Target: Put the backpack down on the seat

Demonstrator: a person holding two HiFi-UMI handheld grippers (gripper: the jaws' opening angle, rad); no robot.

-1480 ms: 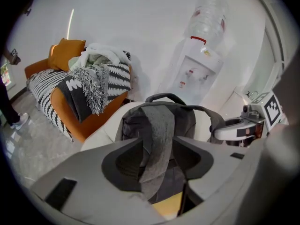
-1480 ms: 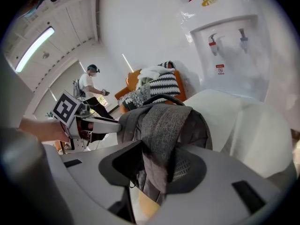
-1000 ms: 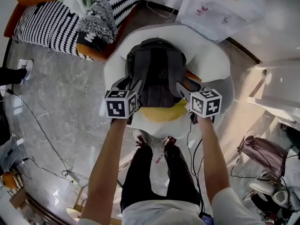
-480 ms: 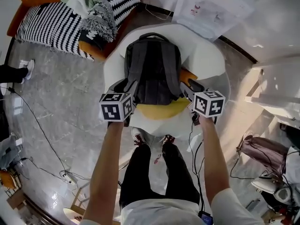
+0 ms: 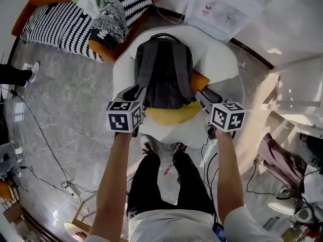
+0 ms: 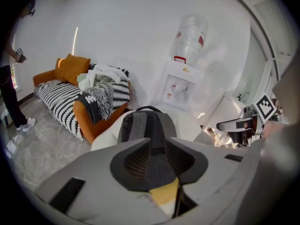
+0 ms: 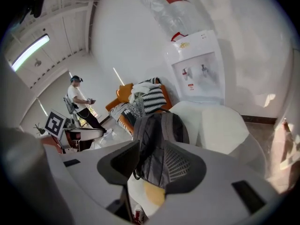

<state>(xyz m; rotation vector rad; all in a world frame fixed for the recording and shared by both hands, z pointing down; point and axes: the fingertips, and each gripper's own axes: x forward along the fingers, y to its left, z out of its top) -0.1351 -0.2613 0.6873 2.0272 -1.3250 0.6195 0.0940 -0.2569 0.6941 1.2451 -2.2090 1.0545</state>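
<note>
Sofa (image 5: 55, 21) with a striped cover stands at the far left. Left gripper (image 5: 135, 92) hovers just beside the lower left corner of the backpack (image 5: 164, 72). Its jaws have just been closing; they are now partly apart and hold nothing. The backpack lies free on the white seat (image 5: 224, 64), its lower end over a yellow cushion (image 5: 169, 116). Right gripper (image 5: 204, 97), near the lower right corner, has its jaws apart and empty.

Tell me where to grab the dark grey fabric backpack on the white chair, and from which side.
Probably its dark top carry handle, from above. The backpack stands upright, leaning against the back of the white chair, so the handle arches clear at the top, open to jaws closing across it.
</note>
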